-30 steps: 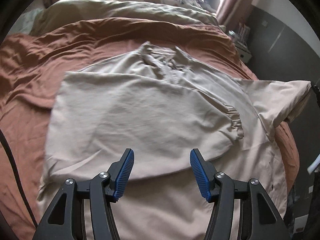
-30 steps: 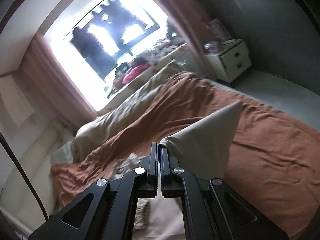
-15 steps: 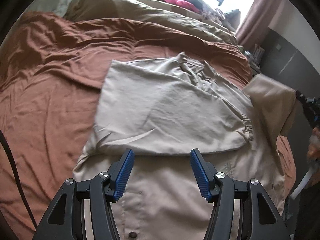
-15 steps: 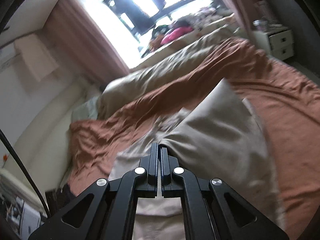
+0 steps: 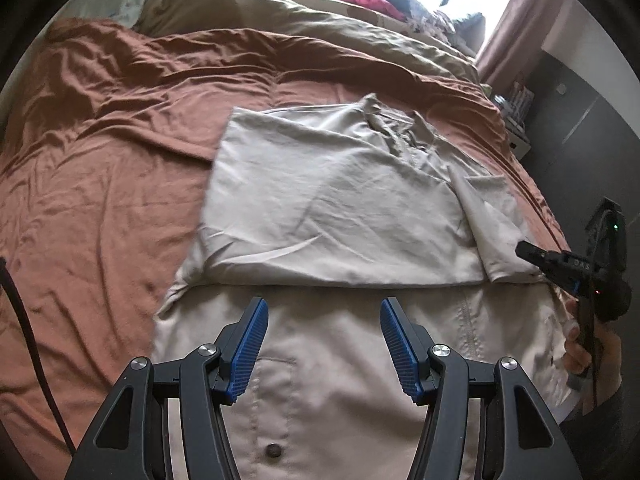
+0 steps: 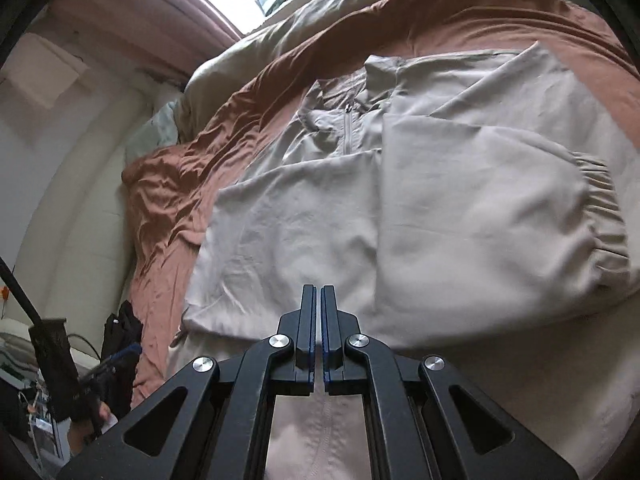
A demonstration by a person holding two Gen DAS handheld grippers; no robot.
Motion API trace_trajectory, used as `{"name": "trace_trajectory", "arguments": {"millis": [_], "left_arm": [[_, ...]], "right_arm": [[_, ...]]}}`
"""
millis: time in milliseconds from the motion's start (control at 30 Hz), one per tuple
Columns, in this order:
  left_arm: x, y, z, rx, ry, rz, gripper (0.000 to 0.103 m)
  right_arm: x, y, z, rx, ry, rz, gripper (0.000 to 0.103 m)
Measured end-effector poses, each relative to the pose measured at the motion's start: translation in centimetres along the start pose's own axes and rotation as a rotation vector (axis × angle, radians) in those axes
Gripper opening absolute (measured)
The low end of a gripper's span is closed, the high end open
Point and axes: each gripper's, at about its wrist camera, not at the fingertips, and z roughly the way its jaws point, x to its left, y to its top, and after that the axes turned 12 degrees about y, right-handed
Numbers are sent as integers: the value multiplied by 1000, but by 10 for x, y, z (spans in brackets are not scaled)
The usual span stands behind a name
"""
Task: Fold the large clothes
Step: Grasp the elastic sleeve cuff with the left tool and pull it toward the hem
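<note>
Beige jacket point(image 5: 340, 208) lay spread on the rust-brown bedspread point(image 5: 104, 152), sleeves folded across its chest.
The left gripper point(image 5: 322, 344) hovered just above its lower front, jaws apart and empty; the right gripper point(image 6: 319, 320), jaws together, pinched a sleeve's edge over the garment's middle.

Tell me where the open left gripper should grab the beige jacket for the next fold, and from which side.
Probably the jacket's near hem corner on the left, where the bottom panel lies single-layer on the rust bedspread. Bring the left gripper in from the bedspread side, low, so one finger slips under the loose edge.
</note>
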Motion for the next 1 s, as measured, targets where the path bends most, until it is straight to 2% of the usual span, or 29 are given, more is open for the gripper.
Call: {"name": "trace_trajectory", "arguments": {"millis": [67,133,167,200,400,567,700,767,833,1000], "left_arm": [[-18,4,2,0,-15,29,60],[-40,9,6,1,-30,67,60],[-54,11,9,3,-43,89,60],[-67,14,11,6,-56,109,61],[-158,30,29,35,-133,236,61],[-230,34,40,41,-175,341,71],[-283,35,52,69,-210,407,72],[-308,35,59,86,-226,439,80],[-334,35,65,93,-229,482,83],[-385,33,81,103,-233,560,83]], "right_arm": [[-17,5,-26,-26,-9,1,5],[-39,11,-55,-52,-61,14,33],[-52,13,-70,-75,-89,27,52],[-67,16,-88,-103,-116,41,59],[-145,25,-175,-160,-188,110,61],[-205,41,-243,-225,-242,143,61],[-242,55,-274,-233,-227,180,61],[-258,67,-286,-237,-230,187,61],[-271,79,-298,-239,-231,191,61],[-301,113,-330,-262,-216,198,61]]}}
